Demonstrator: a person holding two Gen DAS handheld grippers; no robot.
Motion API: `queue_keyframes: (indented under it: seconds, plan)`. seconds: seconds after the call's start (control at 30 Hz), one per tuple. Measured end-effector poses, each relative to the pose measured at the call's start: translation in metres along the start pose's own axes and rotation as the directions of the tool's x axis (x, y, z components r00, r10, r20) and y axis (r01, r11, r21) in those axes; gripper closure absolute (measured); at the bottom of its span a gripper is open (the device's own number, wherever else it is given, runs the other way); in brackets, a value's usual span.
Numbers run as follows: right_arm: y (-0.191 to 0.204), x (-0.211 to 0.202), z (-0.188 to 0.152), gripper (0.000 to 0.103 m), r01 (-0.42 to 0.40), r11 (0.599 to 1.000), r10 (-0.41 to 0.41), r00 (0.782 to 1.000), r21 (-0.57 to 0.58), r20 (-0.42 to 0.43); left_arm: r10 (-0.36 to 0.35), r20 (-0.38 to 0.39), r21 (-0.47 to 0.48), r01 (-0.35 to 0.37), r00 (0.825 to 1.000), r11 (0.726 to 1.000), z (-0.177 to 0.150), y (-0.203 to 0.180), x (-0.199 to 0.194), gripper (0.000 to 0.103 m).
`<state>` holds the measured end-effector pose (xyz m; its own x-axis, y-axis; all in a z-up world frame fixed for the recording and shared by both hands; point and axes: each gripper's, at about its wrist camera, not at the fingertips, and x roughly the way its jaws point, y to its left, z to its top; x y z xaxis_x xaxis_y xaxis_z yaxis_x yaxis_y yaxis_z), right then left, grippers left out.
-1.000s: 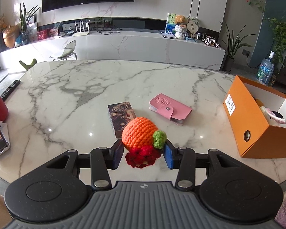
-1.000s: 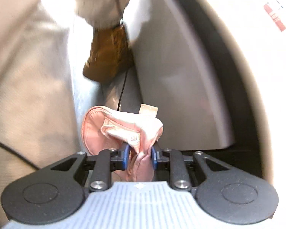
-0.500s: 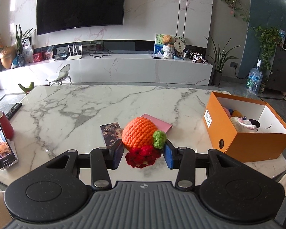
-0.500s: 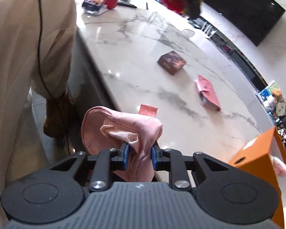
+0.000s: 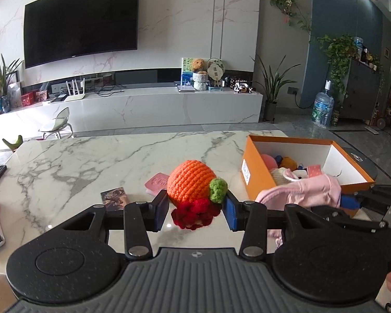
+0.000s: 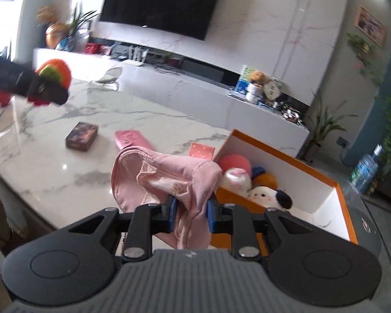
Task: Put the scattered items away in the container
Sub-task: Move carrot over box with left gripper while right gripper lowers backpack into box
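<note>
A moment ago our right claw (image 6: 190, 215) was down by the floor beside the table, and it has come up fast with the pink cloth (image 6: 166, 177) pinched tight in its narrow jaws. Now the cloth bunches up in front of the claw and hangs down between the jaws too. The orange box (image 6: 344, 193) is just ahead of this claw and a bit to the right, with its open top facing us. We think the cloth is nearly ready to go in; the claw needs to move on a little, over the edge, before it lets go. Our left claw (image 5: 196, 211) has come up and closer too, and it holds the orange knit toy (image 5: 191, 182) the same as before, jaws about half wide and pressing on both sides. The toy's red part hangs down below the jaws. From this claw the box (image 5: 252, 161) is ahead and to the right, not far off. So both claws have something to drop in, and the right one looks closer, so it may go first. The box has soft toys in it already. On the table (image 6: 52, 156), ahead of the right claw and to its left, we can see a small dark book (image 6: 82, 135), a pink wallet (image 6: 131, 139) and a small pink card (image 6: 202, 151) waiting to be picked up.
</note>
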<state>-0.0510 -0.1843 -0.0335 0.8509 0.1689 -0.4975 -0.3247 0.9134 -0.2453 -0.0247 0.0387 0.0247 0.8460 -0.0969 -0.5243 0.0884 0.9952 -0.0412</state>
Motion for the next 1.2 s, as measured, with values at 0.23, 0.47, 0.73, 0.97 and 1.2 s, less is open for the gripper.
queue_keyframes:
  seconds: [0.23,0.47,0.73,0.97,1.2]
  plan:
    - [-0.068,-0.01,0.017,0.078,0.098,0.962,-0.106,0.994,0.254,0.017,-0.105,0.018,0.085,0.104,0.994,0.991,0.018,-0.048,0.021,0.052]
    - [-0.126,-0.005,0.026,0.077,0.189,0.878,-0.22,0.975,0.439,0.021,-0.229,0.041,0.154,0.22,0.973,0.963,0.039,-0.097,0.05,0.052]
    - [-0.186,0.019,0.015,0.077,0.282,0.753,-0.326,0.945,0.594,-0.035,-0.317,0.008,0.183,0.31,0.948,0.933,0.049,-0.134,0.099,0.052]
    - [-0.216,0.075,-0.001,0.077,0.299,0.651,-0.287,0.948,0.698,-0.139,-0.344,-0.072,0.189,0.352,0.936,0.917,0.049,-0.163,0.15,0.053]
    - [-0.24,0.128,-0.021,0.078,0.331,0.555,-0.244,0.942,0.764,-0.23,-0.334,-0.145,0.202,0.359,0.931,0.911,0.048,-0.183,0.2,0.053]
